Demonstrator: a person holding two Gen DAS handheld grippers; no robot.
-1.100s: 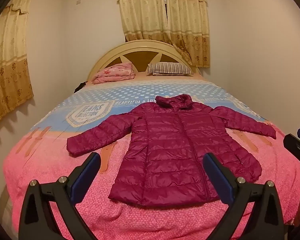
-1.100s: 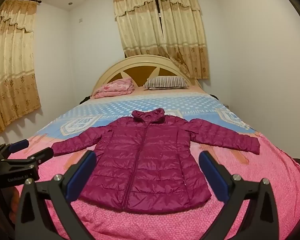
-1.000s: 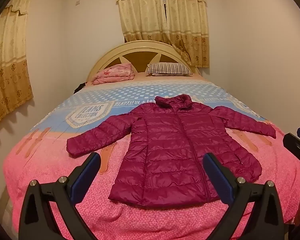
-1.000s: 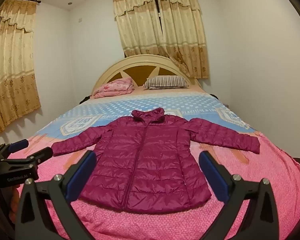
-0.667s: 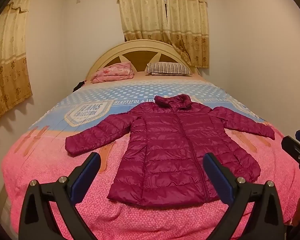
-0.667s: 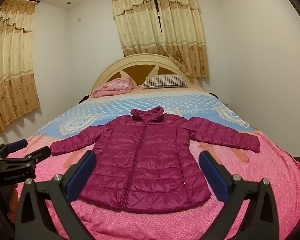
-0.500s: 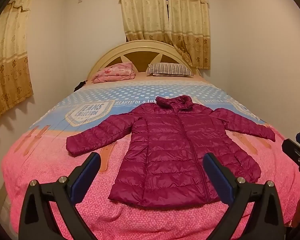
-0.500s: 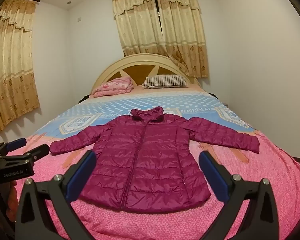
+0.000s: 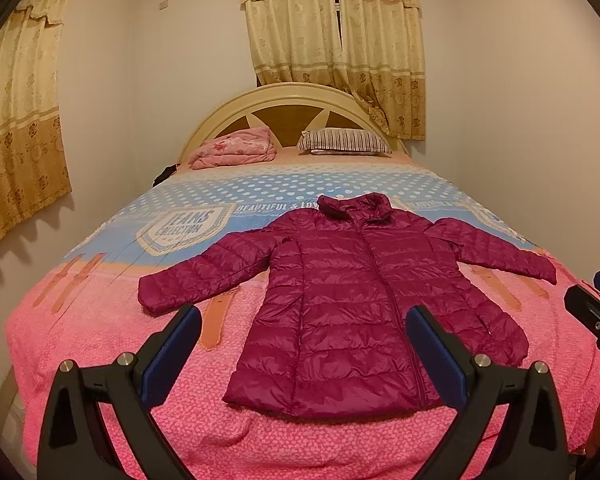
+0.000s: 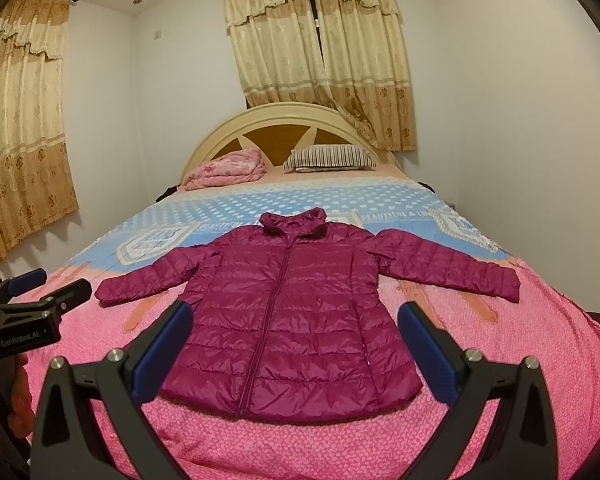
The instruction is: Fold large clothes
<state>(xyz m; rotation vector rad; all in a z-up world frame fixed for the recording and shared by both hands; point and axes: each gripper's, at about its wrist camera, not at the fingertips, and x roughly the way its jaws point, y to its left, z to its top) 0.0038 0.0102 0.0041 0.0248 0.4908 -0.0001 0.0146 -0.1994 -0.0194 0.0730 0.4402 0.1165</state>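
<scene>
Left claw (image 9: 303, 340), right claw (image 10: 295, 336) wide apart, apparently clear of jacket (image 9: 352, 300).

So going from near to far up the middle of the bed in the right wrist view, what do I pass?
right gripper → jacket hem → jacket collar → blue polka-dot band of the bedspread → striped pillow → headboard → curtains

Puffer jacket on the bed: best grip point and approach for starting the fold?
Take the puffer jacket by its sleeve cuffs: left claw on the left cuff, right claw on the right cuff. It lies flat, zipped, front up, sleeves spread outward, so the cuffs are free ends. Likely come in low from each outer side and pinch the edge.
</scene>
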